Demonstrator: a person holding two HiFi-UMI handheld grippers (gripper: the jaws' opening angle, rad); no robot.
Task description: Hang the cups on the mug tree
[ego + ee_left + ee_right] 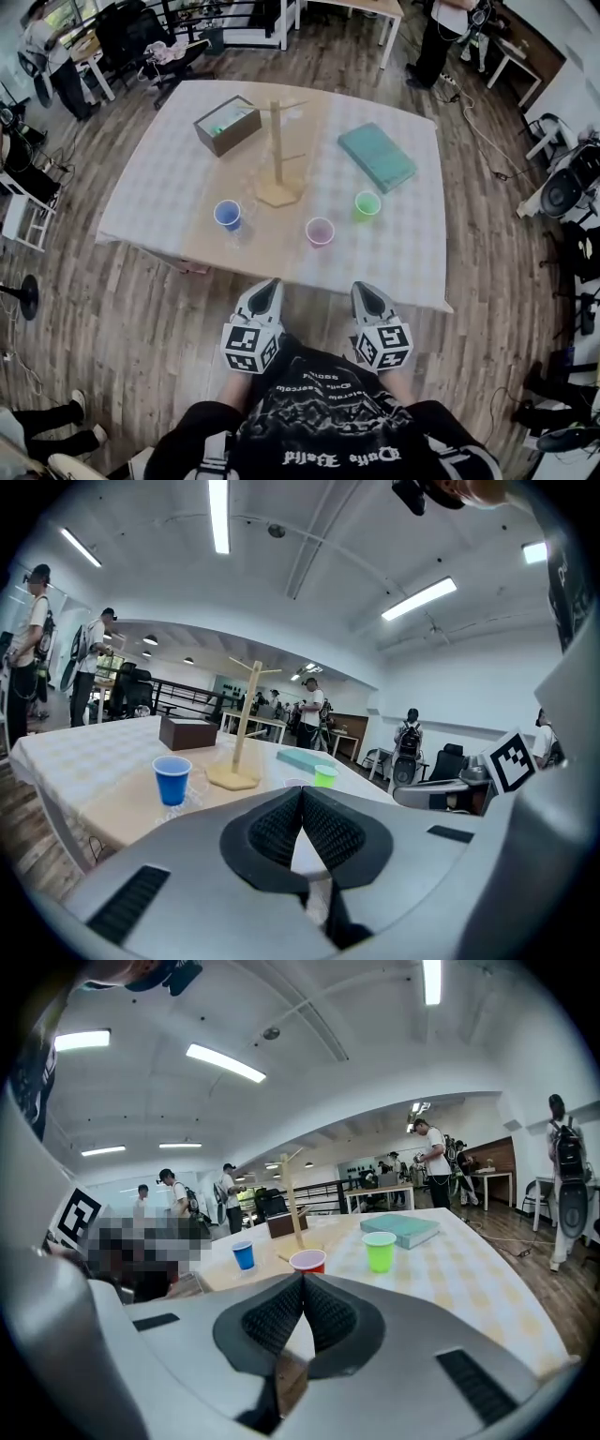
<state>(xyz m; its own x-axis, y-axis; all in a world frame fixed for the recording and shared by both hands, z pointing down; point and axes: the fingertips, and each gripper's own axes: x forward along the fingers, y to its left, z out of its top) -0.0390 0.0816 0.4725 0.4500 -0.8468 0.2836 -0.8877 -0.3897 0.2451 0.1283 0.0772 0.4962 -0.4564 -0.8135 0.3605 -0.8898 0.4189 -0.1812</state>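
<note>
"Head view first; where are the cups?"
"On the table (159,178); the blue cup (227,215), pink cup (320,232) and green cup (367,204) stand near the mug tree (277,150); none hangs yet."
"And the grippers?"
"The left gripper (272,285) and right gripper (364,289) are both pinched tight on nothing, off the table's near edge."
"What might go wrong?"
"I think a light cup could tip or squash if pinched hard; a bump could rock the thin tree."
"And the room?"
"Checked cloth (412,253); wood floor (112,309); people (439,42) standing about."

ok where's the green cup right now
In the head view the green cup stands right of the pink cup, just on the near side of the teal book.
</note>
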